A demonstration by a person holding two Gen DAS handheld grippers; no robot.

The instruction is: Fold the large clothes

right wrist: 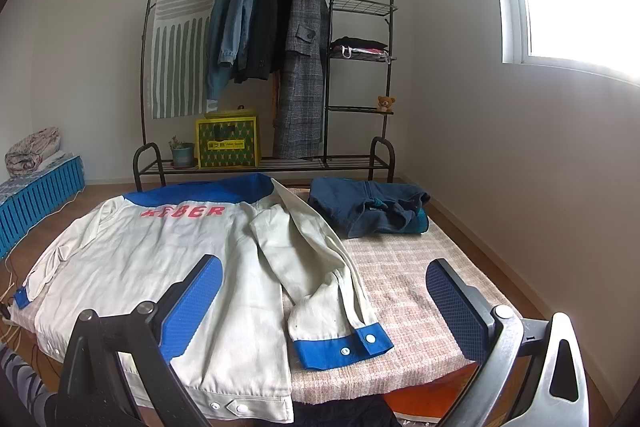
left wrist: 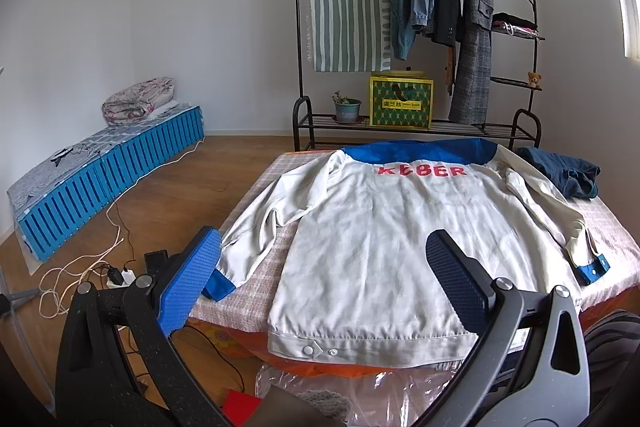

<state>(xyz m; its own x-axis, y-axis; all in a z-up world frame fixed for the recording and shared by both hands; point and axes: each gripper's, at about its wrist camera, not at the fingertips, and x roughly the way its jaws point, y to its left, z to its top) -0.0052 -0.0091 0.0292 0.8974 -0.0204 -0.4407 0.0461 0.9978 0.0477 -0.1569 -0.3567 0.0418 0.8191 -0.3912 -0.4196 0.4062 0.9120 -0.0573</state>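
large white work jacket with blue shoulder yoke and red lettering (left wrist: 384, 239) lies back-up and spread flat on a surface covered with a pink-and-white checked cloth (right wrist: 404, 267). hem with two snap buttons faces the cameras, collar end points toward the black metal clothes rack (left wrist: 416, 125) at the wall. both sleeves angled outward; the blue-cuffed right sleeve (right wrist: 340, 343) lies partly folded over itself, cuff near the front edge of the surface. left sleeve cuff reaches the opposite edge.

left gripper (left wrist: 320, 287) hangs above the near hem area, jaws spread wide, nothing between the blue textured pads (left wrist: 188, 287). right gripper (right wrist: 324, 311) likewise released, pads wide apart, positioned over the right sleeve and jacket side; whether it sits above the fabric or brushes it is hard to judge in the fisheye view.

crumpled dark blue garment (right wrist: 368, 211) sits at the far right corner of the surface, just beside the jacket's right shoulder. yellow patterned box (left wrist: 401, 103) and small potted plant (left wrist: 347, 107) on the rack's bottom shelf. blue slatted platform (left wrist: 108, 179) on the wooden floor to the left.
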